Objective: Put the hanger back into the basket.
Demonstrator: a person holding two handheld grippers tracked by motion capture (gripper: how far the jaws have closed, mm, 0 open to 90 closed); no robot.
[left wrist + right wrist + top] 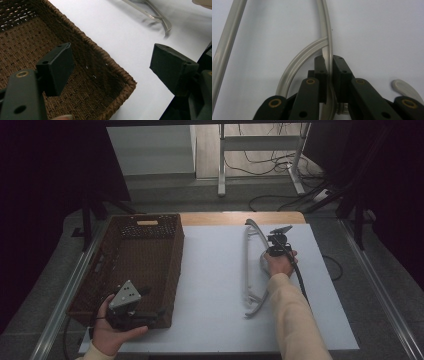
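Between the right gripper's [329, 75] black pads a thin rail of the pale grey plastic hanger [252, 270] is pinched, jaws all but together, at the hanger's middle where the hook stem joins. A curved brace is seen branching off beside the grip, and a rounded hook tip [405, 88] pokes out to one side. The hanger is laid flat on the white table [215, 285], right of centre, long arm running from far edge toward near edge; it is not yet lifted. Toward the near left corner the left gripper [150, 317] is held wide open, empty, astride the near right corner of the brown woven basket [172, 270]. Nothing is seen in the basket's visible part. Judged progress: the grasp is made; lifting and carrying, likely to the basket, remain.
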